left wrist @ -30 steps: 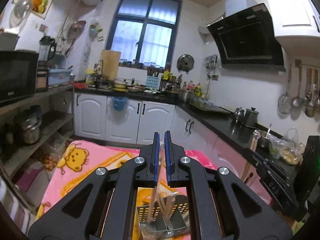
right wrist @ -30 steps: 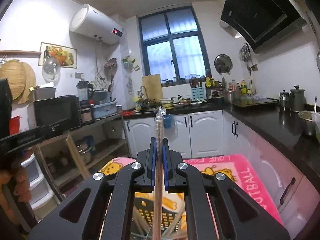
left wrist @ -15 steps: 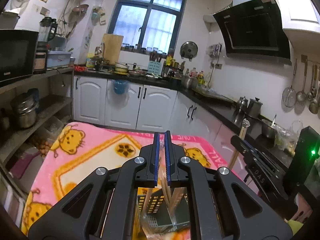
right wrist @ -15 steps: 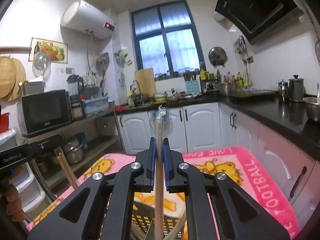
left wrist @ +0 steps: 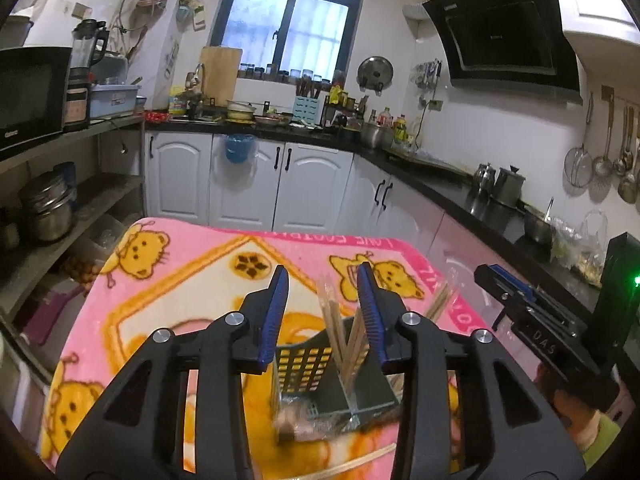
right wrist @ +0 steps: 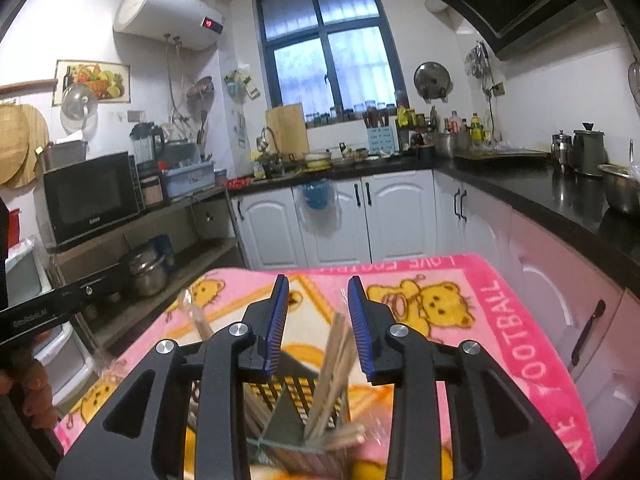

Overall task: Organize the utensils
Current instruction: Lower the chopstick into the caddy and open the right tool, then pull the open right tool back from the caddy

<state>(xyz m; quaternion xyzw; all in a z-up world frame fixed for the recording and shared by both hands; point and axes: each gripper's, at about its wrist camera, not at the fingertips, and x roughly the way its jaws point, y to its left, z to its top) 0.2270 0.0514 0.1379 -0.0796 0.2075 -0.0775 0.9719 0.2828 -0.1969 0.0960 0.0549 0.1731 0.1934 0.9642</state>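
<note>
Left tool (left wrist: 322, 304) spread apart, nothing clamped, poised right over the black slotted holder (left wrist: 316, 364). Right tool (right wrist: 318, 316) likewise apart and empty, above the same holder (right wrist: 298, 390) from the other side. Holder standing on the pink blanket (left wrist: 168, 280) covering the bench, toward its near edge – close to both tools, probably for easy reach.

Wrapped chopsticks (left wrist: 342, 340) standing in the holder's compartments, leaning at angles against the divider and walls; upright storage is the likely goal of the tidy-up. Same sticks (right wrist: 332, 364) in the right wrist view, tips just between the open pads but untouched as far as can be told. Another bundle (left wrist: 440, 300) sticking out toward the bench's right edge beside the holder; cannot tell which compartment, or whether inside at all. One loose stick (left wrist: 352, 466) lying flat on the blanket at the near edge – apparently not yet sorted.

Blur around the holder base in both views, so contents low down unclear; some plastic wrap (left wrist: 304, 424) bunched there.

Judged stage: pieces dropped in, loose stick left. Risk: light holder tipping if nudged.
</note>
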